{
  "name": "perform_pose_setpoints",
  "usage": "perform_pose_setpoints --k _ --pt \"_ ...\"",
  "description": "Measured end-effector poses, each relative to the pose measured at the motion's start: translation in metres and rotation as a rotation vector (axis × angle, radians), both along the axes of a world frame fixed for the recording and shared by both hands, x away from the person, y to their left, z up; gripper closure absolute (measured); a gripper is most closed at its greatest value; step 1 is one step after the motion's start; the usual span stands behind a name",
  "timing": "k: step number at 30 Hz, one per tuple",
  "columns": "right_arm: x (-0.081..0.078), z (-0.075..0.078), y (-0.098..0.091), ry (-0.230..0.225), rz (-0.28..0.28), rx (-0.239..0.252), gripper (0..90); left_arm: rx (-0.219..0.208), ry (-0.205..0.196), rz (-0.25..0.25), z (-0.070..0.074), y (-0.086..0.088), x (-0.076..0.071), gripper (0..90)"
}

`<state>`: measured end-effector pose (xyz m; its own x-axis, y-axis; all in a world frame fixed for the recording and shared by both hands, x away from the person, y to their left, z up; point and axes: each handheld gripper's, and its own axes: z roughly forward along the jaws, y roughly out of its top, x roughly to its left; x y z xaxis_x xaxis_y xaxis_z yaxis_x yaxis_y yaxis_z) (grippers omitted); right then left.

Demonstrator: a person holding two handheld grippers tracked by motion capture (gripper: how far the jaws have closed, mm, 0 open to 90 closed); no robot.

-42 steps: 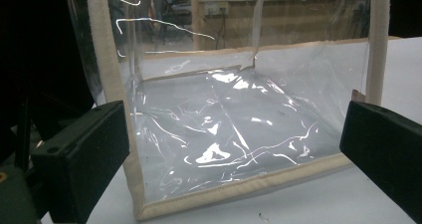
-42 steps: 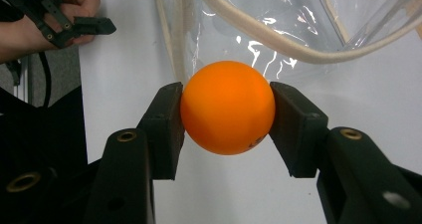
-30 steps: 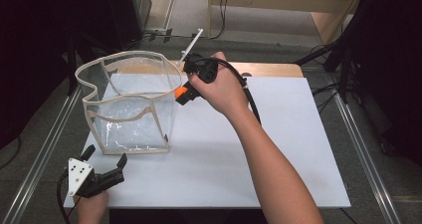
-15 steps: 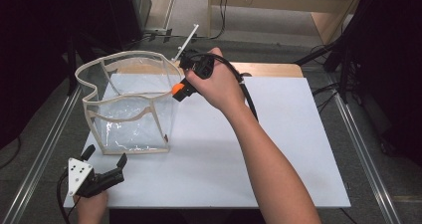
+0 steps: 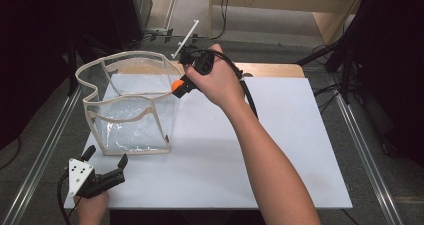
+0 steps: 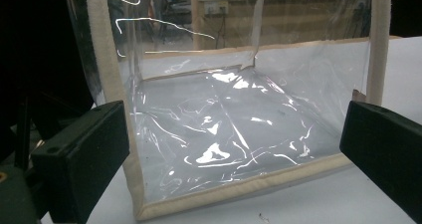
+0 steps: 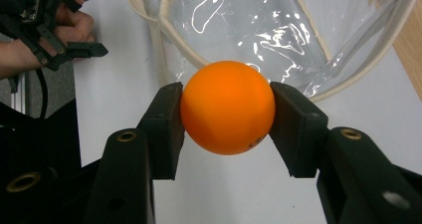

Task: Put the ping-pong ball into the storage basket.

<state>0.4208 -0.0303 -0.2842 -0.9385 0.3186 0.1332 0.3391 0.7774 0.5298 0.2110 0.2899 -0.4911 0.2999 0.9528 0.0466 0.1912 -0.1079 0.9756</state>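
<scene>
Ball, orange and round, clamped between the two black jaws of the right gripper, one jaw against each side, small dark marking low on its right. Seen from the high view as an orange spot at the tip of the right gripper, raised just beside the right rim of a clear plastic bag with beige fabric edging, standing open-topped on the left part of a white table. Right hand wrapped round the gripper body, forearm reaching in from the near edge, black cable looping off its right side. Thin white stick slanting up past the far edge, just beyond the hand. In the right gripper view, bag's crinkled clear wall and beige rim directly behind the ball, white tabletop below. Left gripper low at the near left corner of the table, grey three-cornered plate on top, jaws spread wide apart with nothing between them, pointing at the bag's near side, close but not touching. In the left gripper view, both jaws standing far apart at the frame's edges, bag between and beyond them, its glossy clear floor and beige bottom seam resting on the white surface. Left hand and its gripper at far upper left in the right gripper view.
</scene>
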Motion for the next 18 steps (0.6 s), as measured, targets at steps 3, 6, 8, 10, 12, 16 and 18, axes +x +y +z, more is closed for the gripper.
perform_pose_setpoints --k 3,6,8,10,12,16,18 --pt "0.0008 0.0017 0.0003 -0.002 -0.002 0.001 48.3 -0.002 -0.002 -0.001 -0.0001 -0.0001 0.0002 0.0" --pt "0.0016 0.0036 0.0011 -0.005 -0.004 0.0 48.3 -0.002 -0.001 -0.001 0.0 -0.0001 0.0002 0.0" --pt "0.0021 0.0054 0.002 -0.009 -0.004 -0.001 48.3 -0.002 -0.001 -0.001 0.0 0.0 0.0003 0.0" --pt "0.0025 0.0068 0.0032 -0.012 -0.002 0.0 48.3 -0.002 -0.001 0.0 0.0 0.0 0.0003 0.0" --pt "0.003 0.008 0.0048 -0.016 -0.003 -0.002 48.3 -0.002 0.0 0.0 0.0 0.0 0.0002 0.0" --pt "0.0047 0.0096 0.0074 -0.017 -0.009 -0.003 48.3 -0.003 0.0 -0.001 0.0 0.0001 0.0002 0.0" --pt "0.006 0.0096 0.0087 -0.022 -0.01 0.001 48.3 -0.004 0.0 -0.001 0.0 0.0002 0.0003 0.0"
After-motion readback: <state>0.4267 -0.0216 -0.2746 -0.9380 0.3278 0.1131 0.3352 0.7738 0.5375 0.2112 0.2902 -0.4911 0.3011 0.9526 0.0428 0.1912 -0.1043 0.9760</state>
